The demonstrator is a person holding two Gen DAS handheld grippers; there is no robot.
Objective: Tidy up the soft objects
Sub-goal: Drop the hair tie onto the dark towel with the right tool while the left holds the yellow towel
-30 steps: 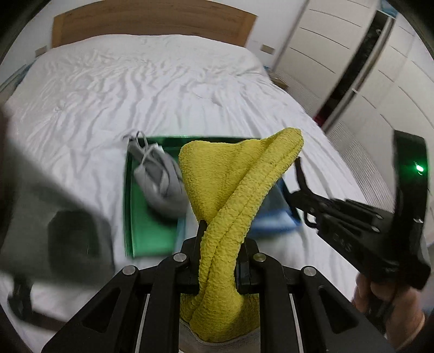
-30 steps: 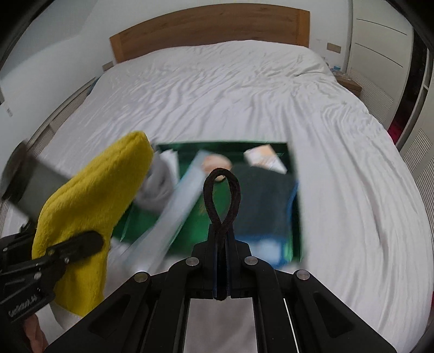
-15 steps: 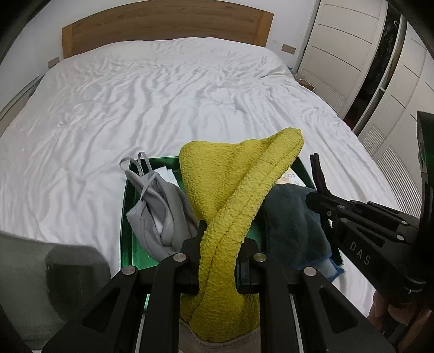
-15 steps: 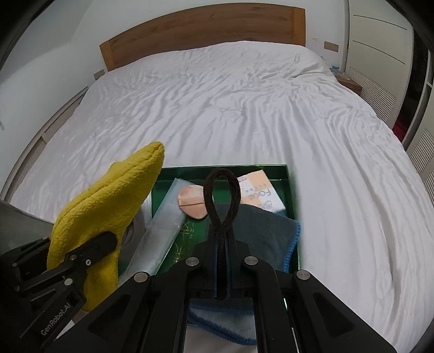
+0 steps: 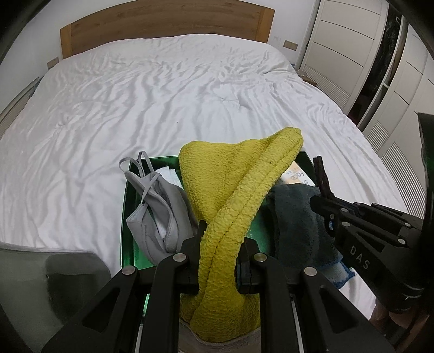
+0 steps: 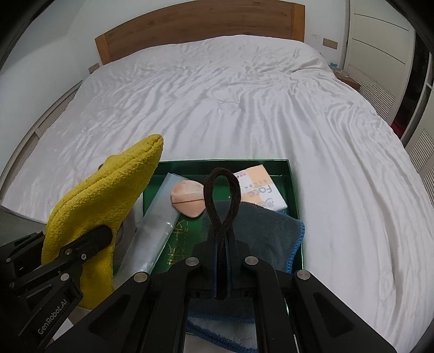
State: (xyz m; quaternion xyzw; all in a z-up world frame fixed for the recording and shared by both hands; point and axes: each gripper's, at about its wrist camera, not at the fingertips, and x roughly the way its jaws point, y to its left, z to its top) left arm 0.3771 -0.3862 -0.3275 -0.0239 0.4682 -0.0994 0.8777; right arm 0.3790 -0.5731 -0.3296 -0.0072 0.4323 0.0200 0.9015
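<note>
My left gripper is shut on a yellow towel, which stands up above the green tray; the towel also shows in the right wrist view. My right gripper is shut on a black hair tie and holds it above the tray. In the tray lie a grey face mask, a dark grey cloth with a blue edge, a pink powder puff, a "Face" packet and a clear plastic sleeve.
The tray sits near the foot of a wide bed with a wrinkled white sheet and a wooden headboard. White wardrobe doors stand to the right. A grey blurred object lies at the lower left.
Both grippers have moved forward toward the bed, so the tray now sits closer and lower in both views. Each still holds its object.
</note>
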